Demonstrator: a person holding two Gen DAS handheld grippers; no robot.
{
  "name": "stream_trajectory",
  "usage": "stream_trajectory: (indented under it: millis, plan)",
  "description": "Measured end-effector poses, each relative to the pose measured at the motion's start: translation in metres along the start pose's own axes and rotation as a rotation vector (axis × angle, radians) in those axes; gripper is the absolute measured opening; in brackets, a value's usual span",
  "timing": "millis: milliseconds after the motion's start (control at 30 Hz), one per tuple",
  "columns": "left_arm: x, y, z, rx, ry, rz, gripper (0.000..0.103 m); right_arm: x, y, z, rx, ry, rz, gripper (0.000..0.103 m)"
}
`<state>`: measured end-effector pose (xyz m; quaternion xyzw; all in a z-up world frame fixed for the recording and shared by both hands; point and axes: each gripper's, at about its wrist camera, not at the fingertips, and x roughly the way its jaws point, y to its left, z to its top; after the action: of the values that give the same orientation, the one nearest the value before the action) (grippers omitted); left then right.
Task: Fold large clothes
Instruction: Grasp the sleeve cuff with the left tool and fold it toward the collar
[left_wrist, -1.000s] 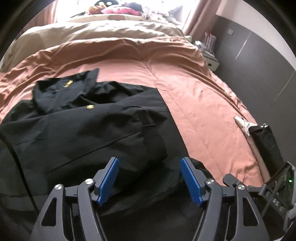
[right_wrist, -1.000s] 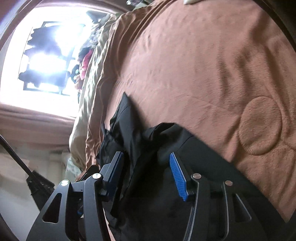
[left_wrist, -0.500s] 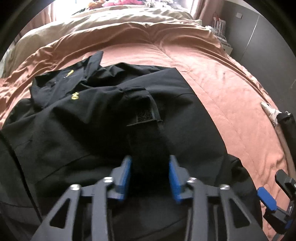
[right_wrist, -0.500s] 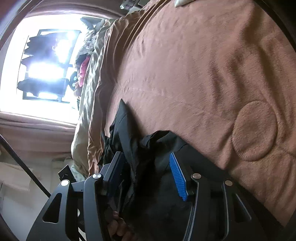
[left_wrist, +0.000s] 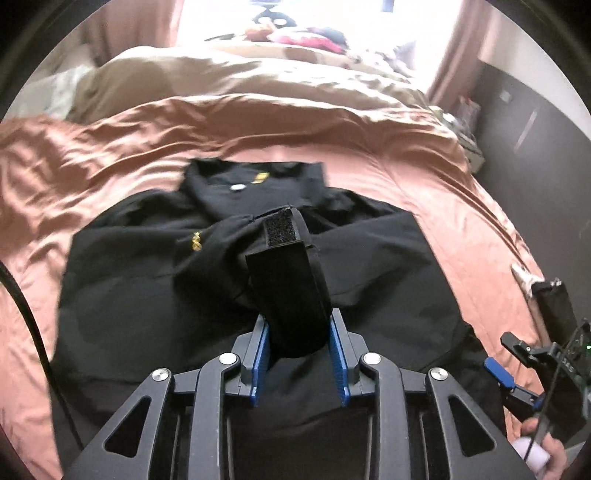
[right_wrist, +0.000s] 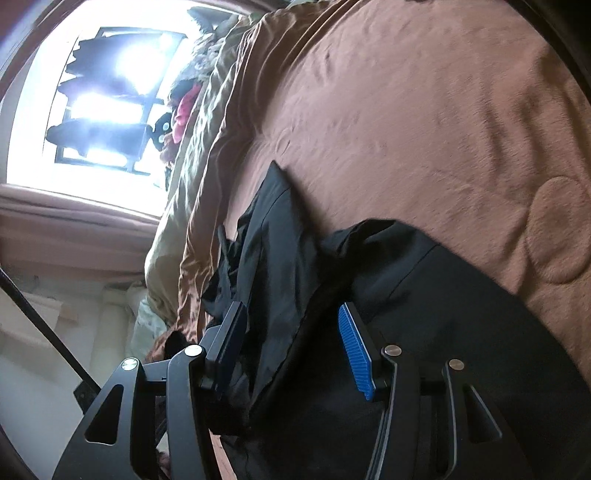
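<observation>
Left wrist view: left gripper (left_wrist: 298, 363) clenched on black jacket (left_wrist: 388, 266) sleeve cuff (left_wrist: 291, 295), lifted above the garment spread ahead on bedspread (left_wrist: 424, 177). Right gripper (right_wrist: 295, 347) spread wide, jacket fabric between fingers, ungripped.

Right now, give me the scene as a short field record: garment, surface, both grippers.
garment: black jacket, spread on the bed, yellow logo facing up
held part: sleeve cuff with velcro tab, lifted off the jacket body
surface: brown-pink blanket, beige duvet beyond it
left gripper: shut on the sleeve cuff
right gripper: open, fingers astride bunched jacket fabric at the near edge
fold state: not yet folded
</observation>
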<state>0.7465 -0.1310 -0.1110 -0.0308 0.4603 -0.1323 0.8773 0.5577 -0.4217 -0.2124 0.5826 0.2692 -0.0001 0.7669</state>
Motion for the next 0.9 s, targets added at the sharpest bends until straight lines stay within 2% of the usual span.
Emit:
stream_trajectory:
  millis: [100,167,200,233,267,333,500,667,733,800,900]
  plan:
    - [-0.018,0.036,-0.009,-0.058,0.009,0.031,0.039,0.006,0.001,0.002,-0.011,0.015,-0.012,0.050]
    - [-0.028,0.060,-0.014,-0.097,0.012,0.061,0.051,0.009,0.004,0.003,-0.014,0.024,-0.015,0.050]
    - [-0.037,0.077,-0.019,-0.124,0.012,0.099,0.054,0.010,0.005,0.004,-0.018,0.027,-0.017,0.050]
    - [-0.042,0.088,-0.022,-0.144,0.010,0.123,0.063,0.011,0.006,0.004,-0.024,0.032,-0.017,0.050]
    - [-0.049,0.100,-0.025,-0.166,0.006,0.134,0.072,0.012,0.009,0.003,-0.028,0.034,-0.018,0.050]
    - [-0.061,0.127,-0.032,-0.219,-0.005,0.140,0.080,0.016,0.013,0.001,-0.044,0.043,-0.020,0.050]
    - [-0.060,0.166,-0.045,-0.297,0.009,0.159,0.081,0.022,0.017,0.000,-0.063,0.054,-0.032,0.050]
    - [-0.021,0.188,-0.055,-0.337,0.065,0.149,0.081,0.026,0.019,0.005,-0.070,0.050,-0.046,0.050]
    - [-0.002,0.191,-0.059,-0.339,0.095,0.151,0.081,0.029,0.020,0.007,-0.064,0.046,-0.049,0.050]
    - [0.014,0.193,-0.065,-0.335,0.133,0.185,0.081,0.032,0.020,0.007,-0.056,0.045,-0.047,0.050]
    - [0.032,0.192,-0.076,-0.341,0.175,0.169,0.079,0.035,0.021,0.006,-0.053,0.041,-0.052,0.050]
